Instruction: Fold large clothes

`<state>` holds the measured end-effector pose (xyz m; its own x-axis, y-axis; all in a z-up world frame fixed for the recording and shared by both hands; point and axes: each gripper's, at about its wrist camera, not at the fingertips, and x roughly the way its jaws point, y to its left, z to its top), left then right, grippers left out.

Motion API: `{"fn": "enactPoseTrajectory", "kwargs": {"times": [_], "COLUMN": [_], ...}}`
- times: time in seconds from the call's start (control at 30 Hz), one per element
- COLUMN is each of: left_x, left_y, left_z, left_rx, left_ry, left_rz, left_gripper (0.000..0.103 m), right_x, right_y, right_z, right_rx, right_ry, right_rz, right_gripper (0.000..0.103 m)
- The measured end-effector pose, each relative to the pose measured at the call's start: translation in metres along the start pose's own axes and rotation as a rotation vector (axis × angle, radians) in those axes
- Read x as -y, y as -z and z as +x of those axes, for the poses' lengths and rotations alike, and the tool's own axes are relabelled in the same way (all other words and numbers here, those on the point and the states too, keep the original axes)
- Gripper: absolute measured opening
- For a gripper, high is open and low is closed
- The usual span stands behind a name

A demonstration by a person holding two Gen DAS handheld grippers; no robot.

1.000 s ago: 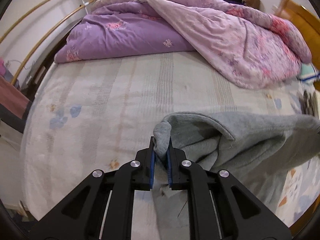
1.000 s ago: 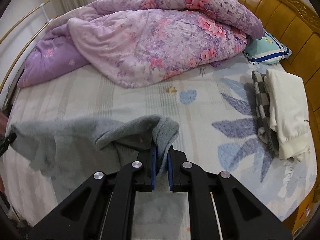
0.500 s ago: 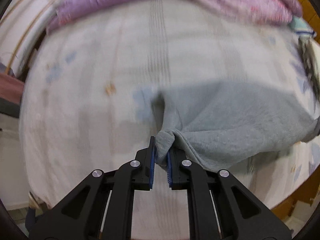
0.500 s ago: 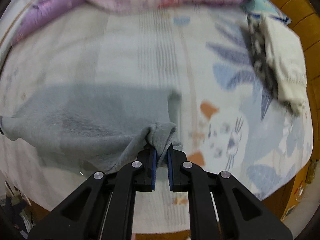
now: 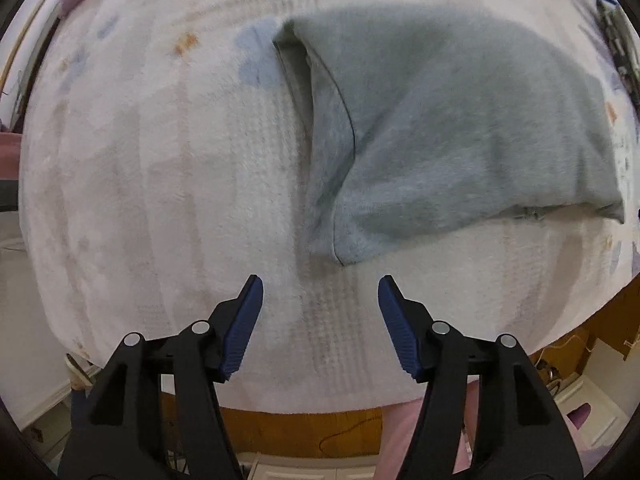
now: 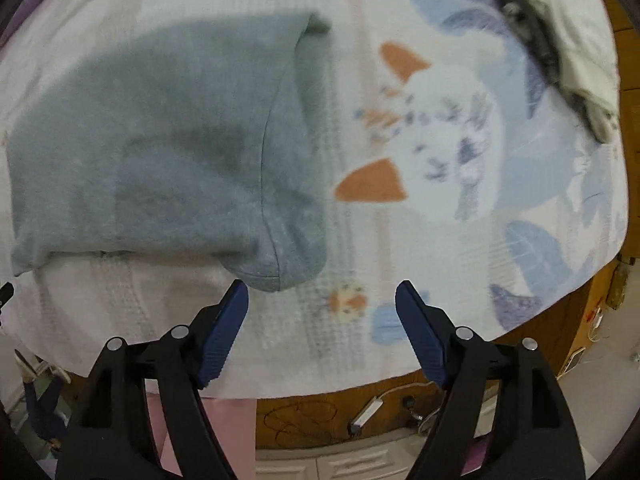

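Both corners you pinched a second ago now lie loose; your left hand-held gripper point(image 5: 320, 292) and right hand-held gripper point(image 6: 322, 296) are opening, empty. Sweater point(image 5: 460, 120) lies flat near the bed point(image 5: 160, 200) front edge, long axis side-to-side, just ahead.

Your left wrist camera looks straight down along its tongs point(image 5: 320, 292) at the bed point(image 5: 160, 200), close above, your right likewise, both sharing the grey garment point(image 5: 460, 120) and bed edge.
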<state>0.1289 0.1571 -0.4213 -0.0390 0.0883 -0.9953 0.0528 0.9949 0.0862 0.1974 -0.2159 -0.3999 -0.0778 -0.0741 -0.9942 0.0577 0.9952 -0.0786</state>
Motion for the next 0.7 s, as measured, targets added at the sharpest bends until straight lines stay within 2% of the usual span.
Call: {"fn": "enactPoseTrajectory", "kwargs": {"times": [0.03, 0.07, 0.1, 0.13, 0.17, 0.2, 0.27, 0.3, 0.33, 0.37, 0.4, 0.47, 0.53, 0.63, 0.7], "left_x": [-0.001, 0.0, 0.001, 0.003, 0.007, 0.012, 0.019, 0.022, 0.023, 0.025, 0.027, 0.031, 0.03, 0.035, 0.046], "left_y": [-0.002, -0.008, -0.014, -0.021, -0.03, -0.038, -0.053, -0.057, -0.061, -0.064, -0.065, -0.066, -0.063, -0.062, -0.073], "left_z": [-0.009, -0.016, -0.021, -0.022, -0.02, -0.016, 0.012, 0.032, 0.056, 0.077, 0.087, 0.081, 0.066, 0.028, 0.004], "left_rx": [0.032, 0.056, 0.083, 0.09, 0.091, 0.092, 0.053, 0.014, -0.025, -0.056, -0.049, -0.048, -0.048, 0.012, 0.07], "left_ry": [0.006, 0.021, 0.043, 0.051, 0.065, 0.076, 0.089, 0.093, 0.099, 0.102, 0.096, 0.074, 0.073, 0.105, 0.169], "left_rz": [-0.003, -0.007, -0.015, -0.02, -0.022, -0.026, -0.057, -0.075, -0.097, -0.11, -0.107, -0.079, -0.066, -0.024, -0.014], "left_gripper": [0.061, 0.055, 0.043, 0.04, 0.035, 0.025, 0.016, 0.01, 0.01, 0.008, 0.008, 0.008, 0.008, 0.008, 0.008], "right_x": [0.0, -0.003, -0.006, -0.012, -0.018, -0.026, -0.038, -0.043, -0.045, -0.047, -0.049, -0.05, -0.056, -0.07, -0.087], "right_y": [-0.002, -0.005, -0.008, -0.013, -0.017, -0.023, -0.033, -0.036, -0.039, -0.04, -0.042, -0.044, -0.042, -0.045, -0.055], "right_z": [-0.008, -0.016, -0.018, -0.014, -0.005, 0.012, 0.046, 0.072, 0.096, 0.111, 0.123, 0.117, 0.097, 0.057, 0.042], "right_rx": [0.032, 0.065, 0.071, 0.061, 0.043, 0.015, -0.047, -0.098, -0.139, -0.152, -0.141, -0.162, -0.146, -0.081, -0.045], "right_ry": [-0.032, -0.083, -0.111, -0.138, -0.159, -0.173, -0.228, -0.25, -0.25, -0.24, -0.229, -0.21, -0.217, -0.35, -0.429], "right_rz": [0.005, 0.005, 0.001, -0.008, -0.016, -0.012, 0.02, 0.057, 0.083, 0.095, 0.114, 0.144, 0.116, 0.07, 0.042], "right_gripper": [0.073, 0.068, 0.056, 0.049, 0.034, 0.02, 0.012, 0.01, 0.009, 0.005, 0.004, 0.005, 0.007, 0.007, 0.007]}}
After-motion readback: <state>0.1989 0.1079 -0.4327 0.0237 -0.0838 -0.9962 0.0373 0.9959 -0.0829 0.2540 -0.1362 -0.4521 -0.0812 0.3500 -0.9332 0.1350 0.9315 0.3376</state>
